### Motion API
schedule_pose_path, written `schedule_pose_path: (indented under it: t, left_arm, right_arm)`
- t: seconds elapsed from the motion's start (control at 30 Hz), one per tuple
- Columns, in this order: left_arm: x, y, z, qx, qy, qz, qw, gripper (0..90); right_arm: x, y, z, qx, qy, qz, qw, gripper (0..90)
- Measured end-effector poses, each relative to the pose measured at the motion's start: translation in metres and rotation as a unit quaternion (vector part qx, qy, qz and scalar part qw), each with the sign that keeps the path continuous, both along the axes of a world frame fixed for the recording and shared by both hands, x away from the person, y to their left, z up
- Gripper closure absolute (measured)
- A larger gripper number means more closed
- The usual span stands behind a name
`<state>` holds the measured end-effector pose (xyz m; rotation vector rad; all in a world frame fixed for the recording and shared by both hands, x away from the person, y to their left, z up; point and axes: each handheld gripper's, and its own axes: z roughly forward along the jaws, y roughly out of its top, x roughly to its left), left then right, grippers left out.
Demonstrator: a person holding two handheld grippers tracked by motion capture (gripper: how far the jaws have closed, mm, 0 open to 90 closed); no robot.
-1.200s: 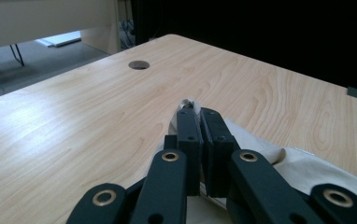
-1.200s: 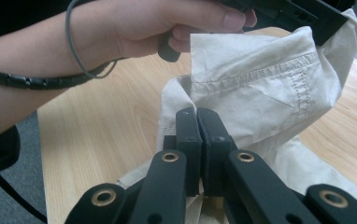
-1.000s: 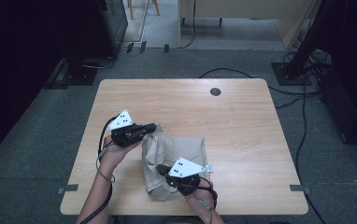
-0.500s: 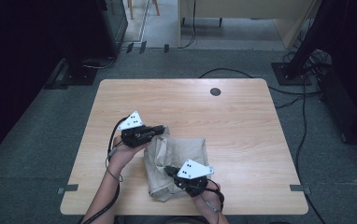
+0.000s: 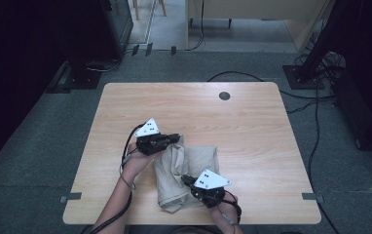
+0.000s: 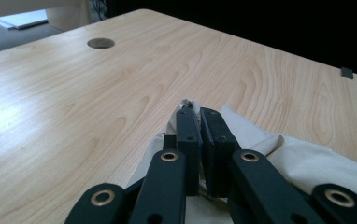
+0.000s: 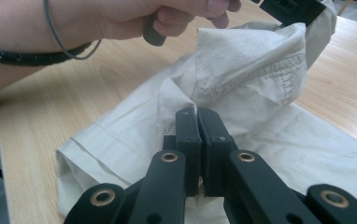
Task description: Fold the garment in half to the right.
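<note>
Standing on grey carpet [image 5: 38,161] (dim surroundings, perhaps): wooden table [image 5: 252,126].

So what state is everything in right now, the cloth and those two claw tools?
Beige cloth: crumpled and partly folded on the table, pinched at two places.
Left gripper: shut on a cloth edge.
Right gripper: shut on a cloth fold.
Table: bare wood around the cloth.

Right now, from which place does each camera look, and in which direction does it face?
High view: above the person's side, looking forward and down at the light wooden table; both forearms show.
Left gripper view: on the left hand-held gripper, looking along shut jaws across the table.
Right gripper view: on the right hand-held gripper, facing the person's left hand.
All three share the crumpled beige cloth garment, pinched by both.
</note>
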<state>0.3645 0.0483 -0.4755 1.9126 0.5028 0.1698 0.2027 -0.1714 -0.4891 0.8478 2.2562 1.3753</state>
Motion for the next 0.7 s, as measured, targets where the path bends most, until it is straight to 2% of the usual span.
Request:
schedule_pose_path:
  t: [0.17, 0.27, 0.4, 0.57, 0.7]
  left_arm:
    - [0.000, -0.007, -0.002, 0.006, -0.002, -0.008, 0.9999, 86.7]
    - [0.000, -0.012, -0.003, 0.011, -0.003, -0.013, 0.9998, 86.5]
    - [0.001, -0.016, -0.006, 0.017, -0.001, -0.021, 0.9996, 86.2]
    - [0.001, -0.020, -0.009, 0.021, -0.001, -0.026, 0.9995, 86.1]
    - [0.001, -0.025, -0.012, 0.036, -0.004, -0.032, 0.9988, 86.1]
  right_arm:
    - [-0.003, -0.006, -0.004, -0.005, -0.004, -0.006, 1.0000, 87.7]
    - [-0.004, -0.007, -0.005, -0.007, 0.000, -0.005, 1.0000, 87.6]
    - [-0.006, -0.009, -0.007, -0.004, -0.006, 0.000, 1.0000, 86.9]
    - [-0.008, -0.008, -0.009, -0.025, -0.013, 0.001, 0.9996, 87.2]
    - [-0.010, -0.007, -0.010, -0.040, -0.021, 0.001, 0.9990, 87.2]
